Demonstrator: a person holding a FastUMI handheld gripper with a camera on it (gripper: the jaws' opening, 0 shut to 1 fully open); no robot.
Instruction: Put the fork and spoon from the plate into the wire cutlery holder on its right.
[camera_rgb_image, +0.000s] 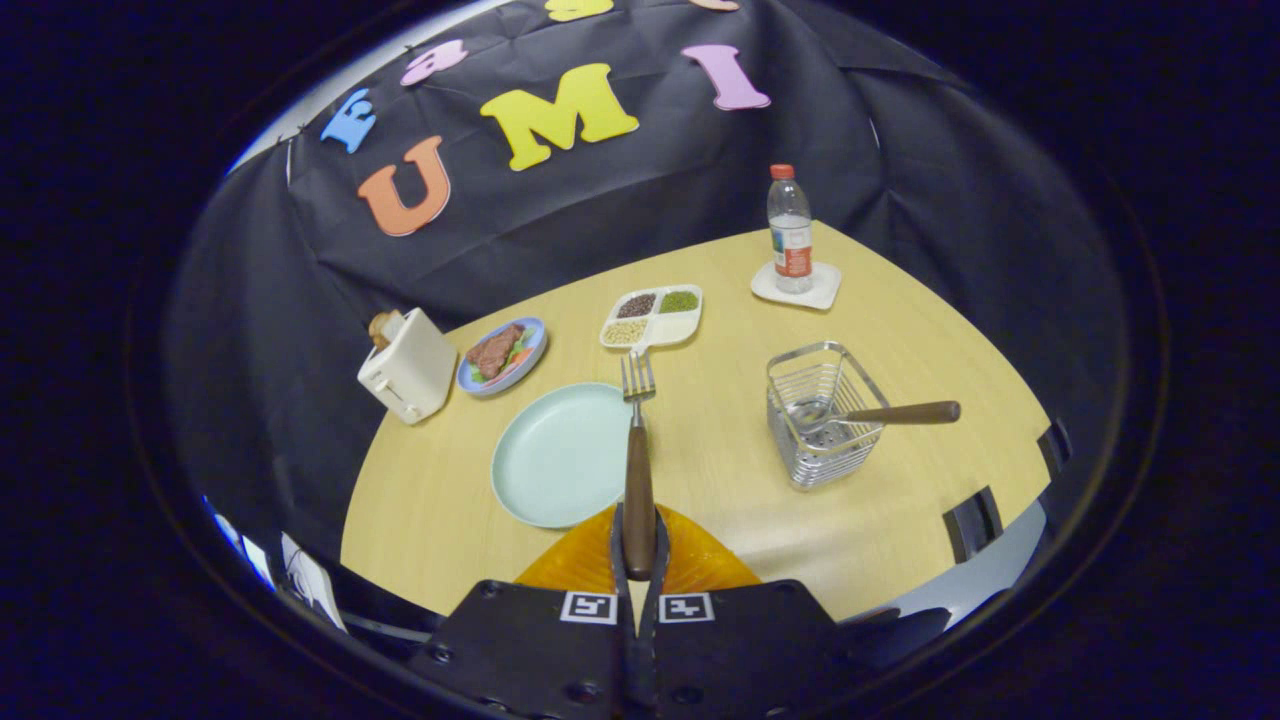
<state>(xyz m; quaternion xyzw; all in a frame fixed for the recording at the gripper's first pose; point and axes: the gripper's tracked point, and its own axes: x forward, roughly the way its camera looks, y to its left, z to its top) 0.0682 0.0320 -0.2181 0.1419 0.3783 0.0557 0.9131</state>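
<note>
My gripper is shut on the brown wooden handle of the fork, which points straight ahead with its metal tines up over the right rim of the pale green plate. The plate lies bare just ahead and left of the fingers. To the right stands the wire cutlery holder with the spoon in it: the bowl rests inside and the wooden handle sticks out over the right rim.
A white toaster and a blue plate with food stand left of the green plate. Beyond are a divided white dish of beans and a water bottle on a white coaster. An orange mat lies under the fingers.
</note>
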